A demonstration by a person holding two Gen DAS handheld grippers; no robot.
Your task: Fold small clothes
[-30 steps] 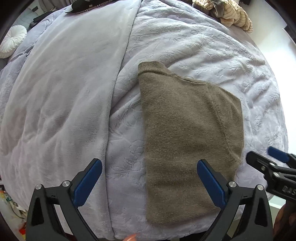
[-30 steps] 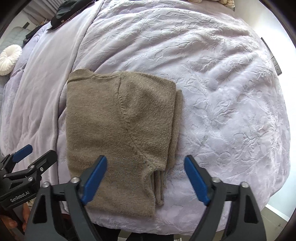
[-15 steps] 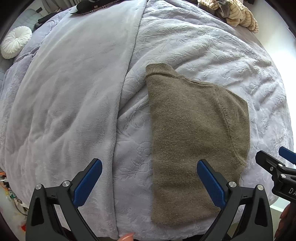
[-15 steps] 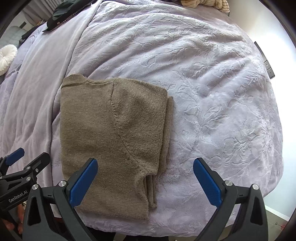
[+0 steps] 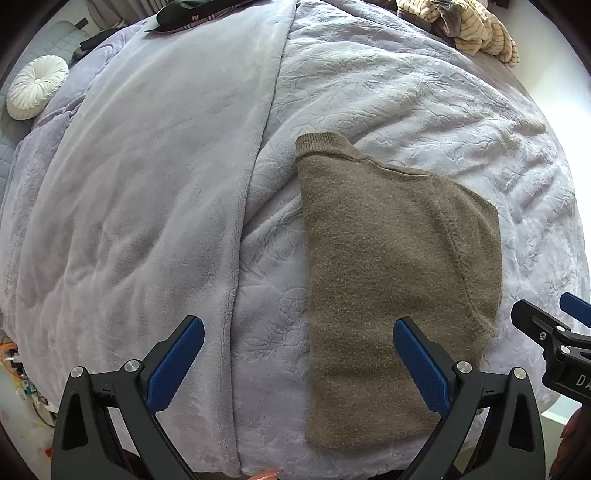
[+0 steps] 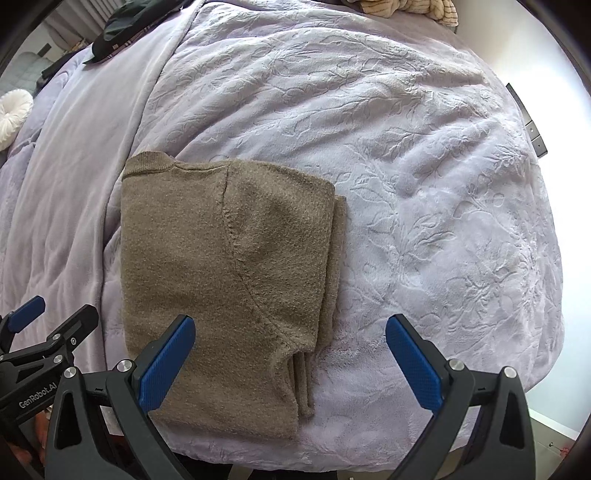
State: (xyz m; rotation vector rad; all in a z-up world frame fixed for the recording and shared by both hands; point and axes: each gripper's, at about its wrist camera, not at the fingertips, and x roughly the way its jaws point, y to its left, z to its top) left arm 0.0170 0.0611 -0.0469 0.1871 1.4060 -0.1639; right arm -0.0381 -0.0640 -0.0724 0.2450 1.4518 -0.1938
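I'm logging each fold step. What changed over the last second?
Both grippers drew back from the sweater, so it sits farther off in each view. The left gripper and right gripper are open and empty as before. The sweater lies folded, unmoved, on the blanket.

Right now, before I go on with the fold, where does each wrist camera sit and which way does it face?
Left wrist: on the left gripper, above the bed's near edge, looking across the lavender blanket; its open blue pads frame the brown sweater; the right gripper shows at the frame's right edge.
Right wrist: on the right gripper, facing the same way from further right; its open pads straddle the sweater's folded right edge; the left gripper shows at lower left.
Shared: sweater, blanket, white round cushion, striped clothes.
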